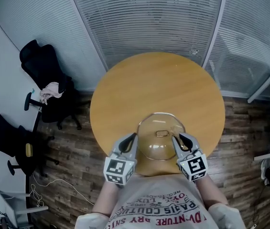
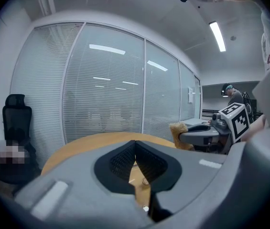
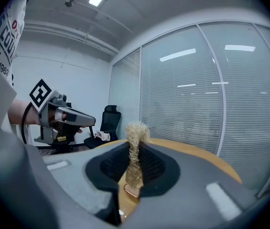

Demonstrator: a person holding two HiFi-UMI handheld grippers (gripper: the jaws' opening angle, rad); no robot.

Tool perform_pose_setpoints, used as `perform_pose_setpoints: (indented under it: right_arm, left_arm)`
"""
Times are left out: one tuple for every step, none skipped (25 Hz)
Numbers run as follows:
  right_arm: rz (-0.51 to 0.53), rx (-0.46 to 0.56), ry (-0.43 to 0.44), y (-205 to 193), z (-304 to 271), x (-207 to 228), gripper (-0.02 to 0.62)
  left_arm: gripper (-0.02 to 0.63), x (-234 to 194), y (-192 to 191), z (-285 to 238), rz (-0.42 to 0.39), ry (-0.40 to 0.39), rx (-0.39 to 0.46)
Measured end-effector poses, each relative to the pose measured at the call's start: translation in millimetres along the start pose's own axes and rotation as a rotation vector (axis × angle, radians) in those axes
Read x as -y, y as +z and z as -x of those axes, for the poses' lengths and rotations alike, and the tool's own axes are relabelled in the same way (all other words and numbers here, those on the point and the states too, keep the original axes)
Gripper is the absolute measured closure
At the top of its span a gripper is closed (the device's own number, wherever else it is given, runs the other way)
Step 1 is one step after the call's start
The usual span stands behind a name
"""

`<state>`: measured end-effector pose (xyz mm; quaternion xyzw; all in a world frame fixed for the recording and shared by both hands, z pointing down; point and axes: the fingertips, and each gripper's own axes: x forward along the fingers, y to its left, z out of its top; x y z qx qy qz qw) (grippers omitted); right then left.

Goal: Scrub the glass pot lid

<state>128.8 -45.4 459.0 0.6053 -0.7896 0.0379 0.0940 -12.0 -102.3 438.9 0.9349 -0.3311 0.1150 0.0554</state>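
The glass pot lid [image 1: 159,146] is clear and domed, with a thin metal rim and a small metal loop handle [image 1: 161,133] at its centre. It lies flat on the round wooden surface [image 1: 144,89] close to the near edge, between the two tools. The left hand-held gripper [image 2: 135,145] is clenched, its pads meeting with nothing seen between them. The right hand-held gripper [image 3: 134,149] grasps a tan fibrous scrubber [image 3: 135,133] standing upright. The person's shirt [image 1: 158,209] carries red print, in part "COUT".
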Motion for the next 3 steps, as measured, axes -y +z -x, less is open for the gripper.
perform_pose_setpoints:
  right_arm:
    - [0.001, -0.001, 0.003, -0.9, 0.2, -0.2, 0.541]
    - [0.003, -0.002, 0.006, -1.8, 0.6, -0.3, 0.541]
    - [0.006, -0.004, 0.009, -2.7, 1.0, -0.4, 0.541]
  left_arm:
    - [0.6, 1.0, -1.0, -0.3, 0.0, 0.0, -0.002]
    - [0.6, 2.3, -1.9, -0.7, 0.0, 0.0, -0.003]
    - [0.598, 3.6, -2.8, -1.1, 0.0, -0.001, -0.004]
